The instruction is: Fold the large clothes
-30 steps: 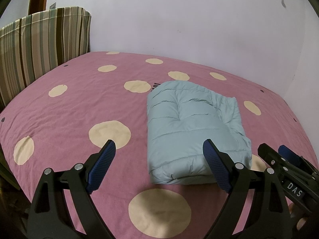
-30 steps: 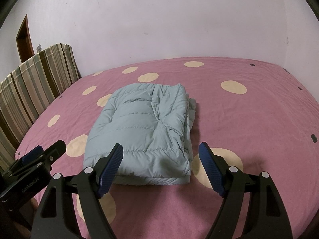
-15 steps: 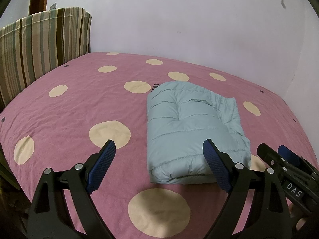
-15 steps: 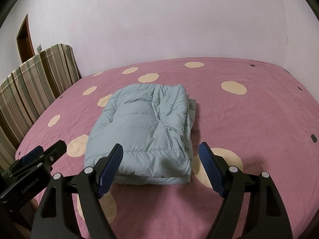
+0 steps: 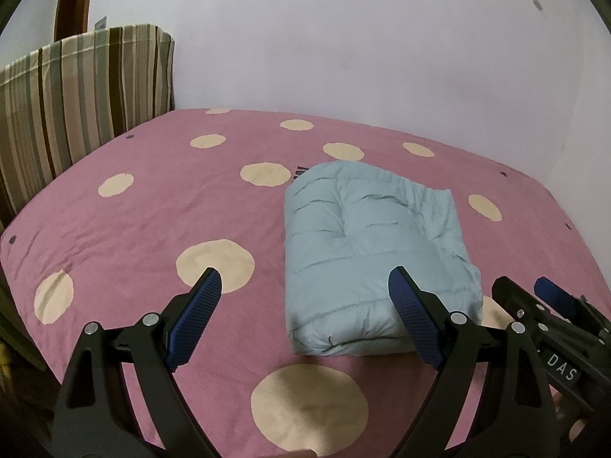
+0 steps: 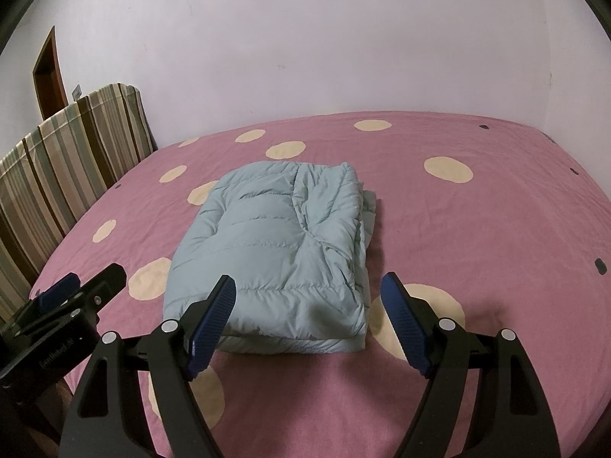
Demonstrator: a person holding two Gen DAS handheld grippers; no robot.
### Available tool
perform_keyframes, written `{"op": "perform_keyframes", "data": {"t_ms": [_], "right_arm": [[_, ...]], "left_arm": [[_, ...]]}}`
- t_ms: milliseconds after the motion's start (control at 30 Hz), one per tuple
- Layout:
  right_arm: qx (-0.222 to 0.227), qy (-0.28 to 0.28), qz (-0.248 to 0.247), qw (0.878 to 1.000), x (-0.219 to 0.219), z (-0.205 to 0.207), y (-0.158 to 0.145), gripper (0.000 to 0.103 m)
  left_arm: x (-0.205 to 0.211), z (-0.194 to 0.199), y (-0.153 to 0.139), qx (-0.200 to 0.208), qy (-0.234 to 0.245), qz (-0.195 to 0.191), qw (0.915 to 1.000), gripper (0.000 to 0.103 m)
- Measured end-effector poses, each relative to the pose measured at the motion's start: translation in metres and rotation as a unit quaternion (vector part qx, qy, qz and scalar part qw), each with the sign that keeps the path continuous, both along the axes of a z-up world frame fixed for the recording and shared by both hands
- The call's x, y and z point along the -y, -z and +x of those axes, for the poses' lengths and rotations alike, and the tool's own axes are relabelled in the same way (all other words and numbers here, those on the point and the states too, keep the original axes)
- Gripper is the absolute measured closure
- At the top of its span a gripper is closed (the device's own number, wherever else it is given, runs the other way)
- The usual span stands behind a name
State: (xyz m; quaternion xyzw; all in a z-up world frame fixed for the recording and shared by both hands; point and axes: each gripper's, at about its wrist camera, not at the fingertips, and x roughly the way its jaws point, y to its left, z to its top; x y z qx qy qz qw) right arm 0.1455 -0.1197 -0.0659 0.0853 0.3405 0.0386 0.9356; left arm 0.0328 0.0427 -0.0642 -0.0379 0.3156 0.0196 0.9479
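A pale blue quilted down jacket [image 6: 273,252] lies folded into a thick rectangular bundle on a pink bedspread [image 6: 477,229] with cream polka dots. Both grippers hang above the near edge of the bed, angled downward toward it, side by side.

The left gripper [image 5: 305,305] has its blue-padded fingers [image 5: 194,316] spread wide, holding nothing; the bundle lies just beyond its right fingertip, mostly outside the gap. The right gripper [image 6: 309,305] is also spread and empty; the bundle's near right corner sits ahead of the gap between its fingers, just past its left fingertip.

The fold looks finished, so the risk is in disturbing it. The puffy filling probably springs back, and loose layers show along the bundle's right edge; a finger dropping low could catch those layers and peel the fold open. Pinching only the top layer would likely lift it away and unroll the bundle.

A striped headboard [image 5: 76,95] stands far beyond the left fingertips.
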Motion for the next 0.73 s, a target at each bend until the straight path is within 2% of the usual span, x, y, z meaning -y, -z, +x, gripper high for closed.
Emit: {"op": "perform_keyframes", "data": {"t_ms": [33, 100, 300, 367, 600, 733], "right_arm": [[0.0, 0.001, 0.0, 1.0, 0.0, 0.0, 0.0, 0.026], [0.0, 0.0, 0.0, 1.0, 0.0, 0.0, 0.0, 0.026], [-0.001, -0.001, 0.0, 1.0, 0.001, 0.0, 0.0, 0.026], [-0.002, -0.002, 0.0, 1.0, 0.0, 0.0, 0.0, 0.026], [-0.001, -0.002, 0.003, 1.0, 0.008, 0.005, 0.002, 0.026], [-0.004, 0.013, 0.01, 1.0, 0.024, 0.012, 0.008, 0.026]], "left_arm": [[0.0, -0.001, -0.001, 0.002, -0.001, 0.003, 1.0, 0.013], [0.003, -0.001, -0.001, 0.006, -0.002, 0.011, 0.9999, 0.006], [0.004, -0.001, 0.0, 0.01, 0.006, 0.012, 0.9999, 0.002], [0.003, -0.002, 0.0, 0.015, -0.01, 0.016, 0.9997, 0.002], [0.002, 0.009, 0.004, 0.011, -0.016, 0.043, 0.9989, 0.002], [-0.013, 0.022, 0.012, -0.004, -0.024, 0.021, 0.9995, 0.002]]}}
